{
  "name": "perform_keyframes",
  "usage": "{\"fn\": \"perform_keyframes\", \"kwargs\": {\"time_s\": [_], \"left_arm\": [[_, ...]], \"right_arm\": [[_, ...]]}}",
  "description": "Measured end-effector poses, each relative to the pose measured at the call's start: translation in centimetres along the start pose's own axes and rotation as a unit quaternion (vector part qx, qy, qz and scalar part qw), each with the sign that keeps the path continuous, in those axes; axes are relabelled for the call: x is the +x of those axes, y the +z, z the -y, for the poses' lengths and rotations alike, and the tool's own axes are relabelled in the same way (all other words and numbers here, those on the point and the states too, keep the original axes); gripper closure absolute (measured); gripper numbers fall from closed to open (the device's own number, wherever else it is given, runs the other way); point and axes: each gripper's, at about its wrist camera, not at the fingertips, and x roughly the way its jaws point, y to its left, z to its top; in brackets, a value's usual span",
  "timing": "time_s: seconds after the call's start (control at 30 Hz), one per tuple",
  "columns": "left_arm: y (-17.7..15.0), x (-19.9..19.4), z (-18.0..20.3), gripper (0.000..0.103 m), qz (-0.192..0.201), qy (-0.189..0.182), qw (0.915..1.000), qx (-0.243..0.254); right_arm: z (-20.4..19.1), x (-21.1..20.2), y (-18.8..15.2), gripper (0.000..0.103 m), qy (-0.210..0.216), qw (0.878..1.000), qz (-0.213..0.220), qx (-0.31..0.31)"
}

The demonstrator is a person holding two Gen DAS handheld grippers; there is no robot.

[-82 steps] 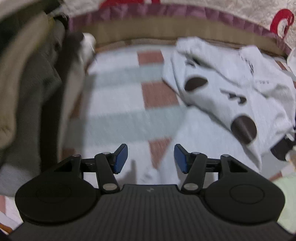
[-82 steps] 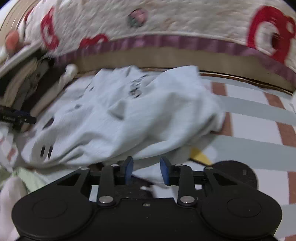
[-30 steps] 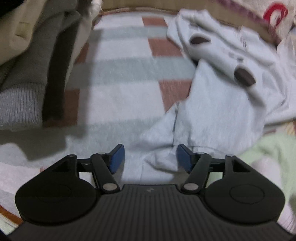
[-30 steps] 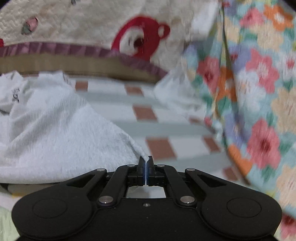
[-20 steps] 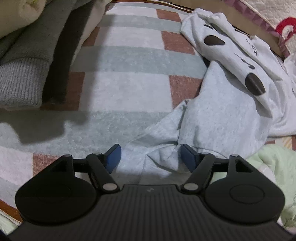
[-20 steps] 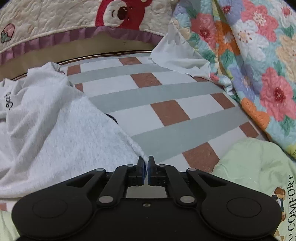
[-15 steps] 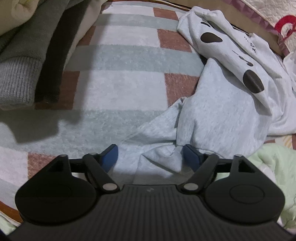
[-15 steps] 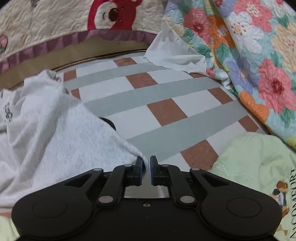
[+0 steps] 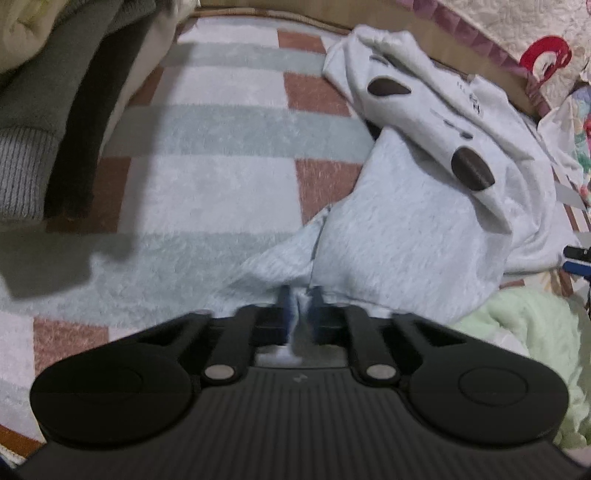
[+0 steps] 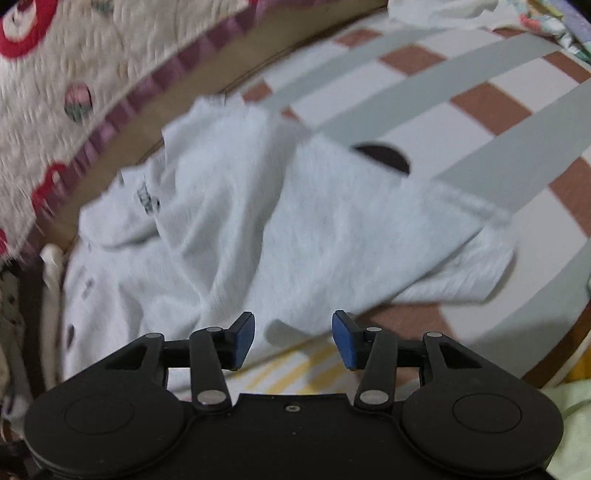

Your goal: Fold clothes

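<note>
A white shirt with dark brown spots lies crumpled on a checked blanket. In the left wrist view my left gripper is shut on the shirt's near corner, and a fold of white cloth is pinched between its blue pads. In the right wrist view the same white shirt spreads across the blanket. My right gripper hovers over the shirt's near hem; its jaws are opening, with cloth below them but nothing pressed between the pads.
Folded grey and dark clothes are stacked at the left. A pale green garment lies at the right. A quilted cover with red bears and a floral quilt border the blanket's far side.
My left gripper closed from wide open onto the shirt's corner. My right gripper let go of the shirt edge, opened, and swung left to face the shirt's body.
</note>
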Motion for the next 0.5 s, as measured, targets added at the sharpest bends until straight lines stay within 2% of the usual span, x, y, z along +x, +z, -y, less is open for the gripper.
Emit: {"fn": "perform_keyframes", "kwargs": {"time_s": [0.07,0.1,0.17,0.3,0.37,0.4,0.43,0.5], "left_arm": [[0.4,-1.4,0.2,0.099,0.048,0.023,0.9985,0.016],[0.7,-2.4,0.2,0.099,0.078,0.036,0.9961,0.022],[1.4,-3.8,-0.2,0.099,0.116,0.041,0.9923,0.016],[1.5,-3.9,-1.5,0.099,0.125,0.032,0.9915,-0.015],[1.2,-3.4,-1.6,0.099,0.123,0.040,0.9915,-0.015],[1.1,-3.2,-1.6,0.099,0.124,0.042,0.9913,-0.013],[1.0,-3.1,-1.6,0.099,0.127,0.042,0.9909,-0.010],[1.0,-3.1,-1.5,0.099,0.137,0.039,0.9897,-0.006]], "right_arm": [[-1.9,0.3,-0.3,0.059,0.021,0.999,0.006,-0.038],[-3.3,0.3,-0.5,0.069,0.040,0.997,0.009,-0.071],[-6.8,0.3,-0.8,0.069,0.082,0.984,0.003,-0.158],[-13.4,1.8,-3.1,0.069,0.098,0.948,-0.029,-0.302],[-15.8,2.9,-4.8,0.063,0.083,0.925,-0.037,-0.368],[-16.9,3.4,-5.7,0.054,0.072,0.911,-0.039,-0.403],[-18.1,4.1,-7.0,0.049,0.046,0.889,-0.032,-0.454],[-20.3,5.8,-10.9,0.047,-0.051,0.808,0.011,-0.587]]}}
